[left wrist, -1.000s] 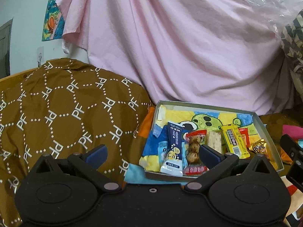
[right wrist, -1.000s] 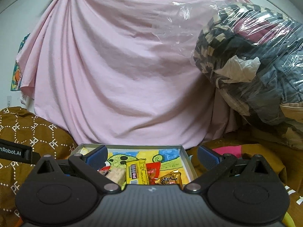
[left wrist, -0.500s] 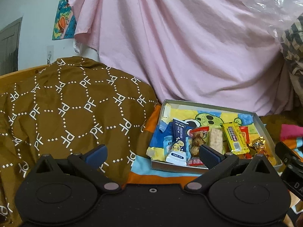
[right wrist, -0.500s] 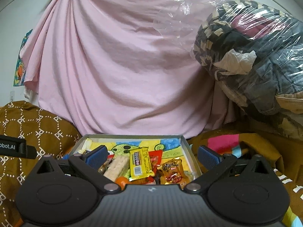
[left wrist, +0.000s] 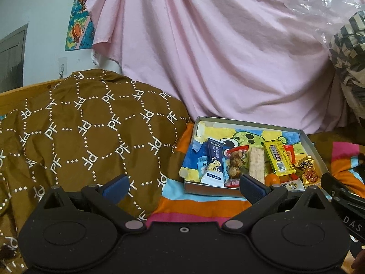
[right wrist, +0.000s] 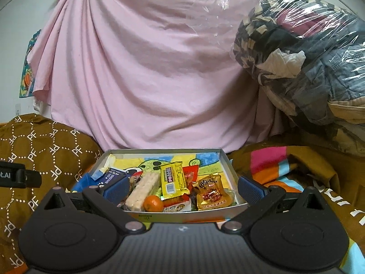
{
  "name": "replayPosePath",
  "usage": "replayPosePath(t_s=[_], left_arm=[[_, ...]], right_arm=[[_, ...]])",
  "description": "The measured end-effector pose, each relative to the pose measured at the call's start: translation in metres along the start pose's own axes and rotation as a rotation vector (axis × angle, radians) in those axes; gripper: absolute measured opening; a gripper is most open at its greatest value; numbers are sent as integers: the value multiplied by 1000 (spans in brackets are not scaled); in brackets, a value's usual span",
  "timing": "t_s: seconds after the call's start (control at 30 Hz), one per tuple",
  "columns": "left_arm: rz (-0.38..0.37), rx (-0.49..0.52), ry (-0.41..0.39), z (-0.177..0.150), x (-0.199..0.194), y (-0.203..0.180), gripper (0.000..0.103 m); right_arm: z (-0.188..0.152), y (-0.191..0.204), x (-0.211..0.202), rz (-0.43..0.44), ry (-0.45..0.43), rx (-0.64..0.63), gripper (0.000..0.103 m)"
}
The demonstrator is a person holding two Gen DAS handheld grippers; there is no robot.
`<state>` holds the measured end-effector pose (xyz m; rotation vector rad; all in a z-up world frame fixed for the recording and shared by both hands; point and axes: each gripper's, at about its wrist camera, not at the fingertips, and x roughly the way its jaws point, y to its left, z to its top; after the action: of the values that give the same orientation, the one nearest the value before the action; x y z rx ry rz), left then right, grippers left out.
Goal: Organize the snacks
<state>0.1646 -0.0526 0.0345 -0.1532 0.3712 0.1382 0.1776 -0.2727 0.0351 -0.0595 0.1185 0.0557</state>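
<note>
A shallow grey box (left wrist: 308, 139) (right wrist: 230, 164) with a cartoon-print bottom sits on striped bedding and holds several snacks: a blue-white packet (left wrist: 214, 164), a clear pack of brown balls (left wrist: 236, 165), a pale rice bar (left wrist: 256, 164) (right wrist: 142, 188), a yellow bar (left wrist: 277, 158) (right wrist: 174, 179), a small orange (left wrist: 272, 179) (right wrist: 153, 203) and a gold-red packet (left wrist: 308, 171) (right wrist: 211, 191). My left gripper (left wrist: 182, 186) is open and empty, in front of the box and to its left. My right gripper (right wrist: 182, 187) is open and empty, just before the box's near wall.
A brown patterned blanket (left wrist: 86, 132) bulges left of the box. A pink sheet (right wrist: 146, 68) hangs behind. A plastic-wrapped bundle of clothes (right wrist: 303, 52) sits at the right. Striped orange, pink and blue bedding (left wrist: 200, 205) lies under the box.
Both grippers have pulled back and risen from the box, so more of it and the bedding shows. The snacks have not moved. Both stay open.
</note>
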Motion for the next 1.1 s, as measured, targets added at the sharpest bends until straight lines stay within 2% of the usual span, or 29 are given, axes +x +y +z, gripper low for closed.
replayPosePath(t_s=[0.57,1.1], left_arm=[[17,11,-27,-11,-19,13,102],[47,-12,0,-21,-28,29,102]], right_arm=[[-9,8,-18,3,14,-5,103],[-14,14,-28,17,27,-6,103]])
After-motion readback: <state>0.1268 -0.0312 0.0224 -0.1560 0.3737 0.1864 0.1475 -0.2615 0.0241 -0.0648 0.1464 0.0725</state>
